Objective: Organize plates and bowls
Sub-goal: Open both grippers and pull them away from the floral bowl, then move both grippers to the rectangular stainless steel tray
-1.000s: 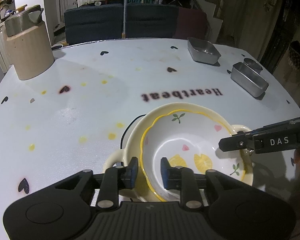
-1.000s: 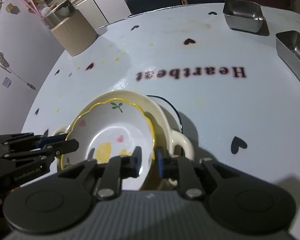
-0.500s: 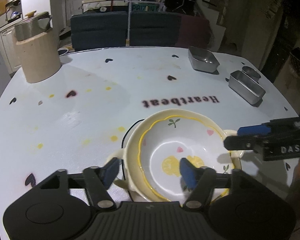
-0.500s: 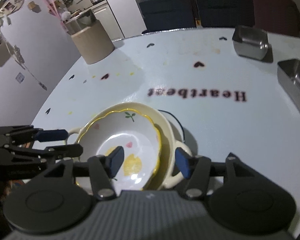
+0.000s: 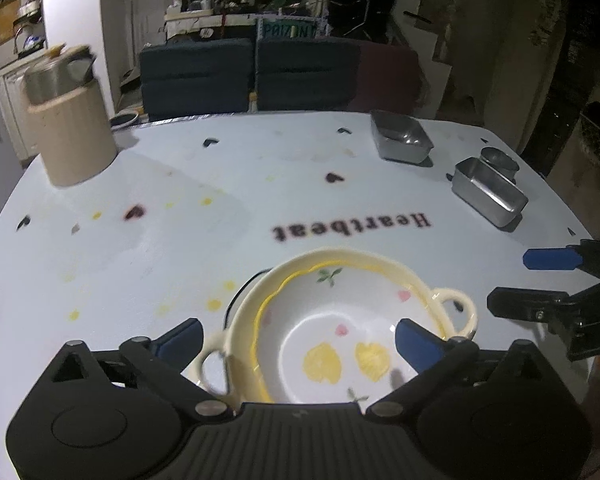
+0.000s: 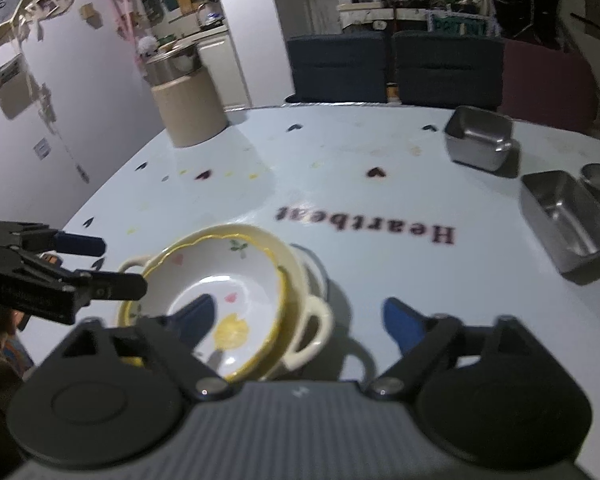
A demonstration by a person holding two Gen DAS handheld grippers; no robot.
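Note:
A white scalloped bowl (image 5: 332, 344) with a yellow rim and lemon pictures sits nested in a cream two-handled bowl (image 5: 456, 308) on the white table (image 5: 180, 240). My left gripper (image 5: 298, 338) is open and empty, its fingers spread wide on either side of the stack's near edge. My right gripper (image 6: 300, 322) is open and empty over the stack's right side; the nested bowls also show in the right wrist view (image 6: 228, 280). Each gripper shows in the other's view, the right one (image 5: 540, 284) and the left one (image 6: 80, 264), clear of the bowls.
Two steel rectangular tins (image 5: 400, 140) (image 5: 488, 192) and a small steel cup (image 5: 500, 160) stand at the table's far right. A beige canister with a steel pot (image 5: 72, 128) stands at the far left. Dark chairs (image 5: 260, 76) stand behind the table. "Heartbeat" lettering (image 5: 352, 226) lies beyond the bowls.
Both grippers were shut on the scalloped bowl's rim a second ago. Both have opened wide, let go of it and drawn back and up. The bowl now rests in the cream bowl.

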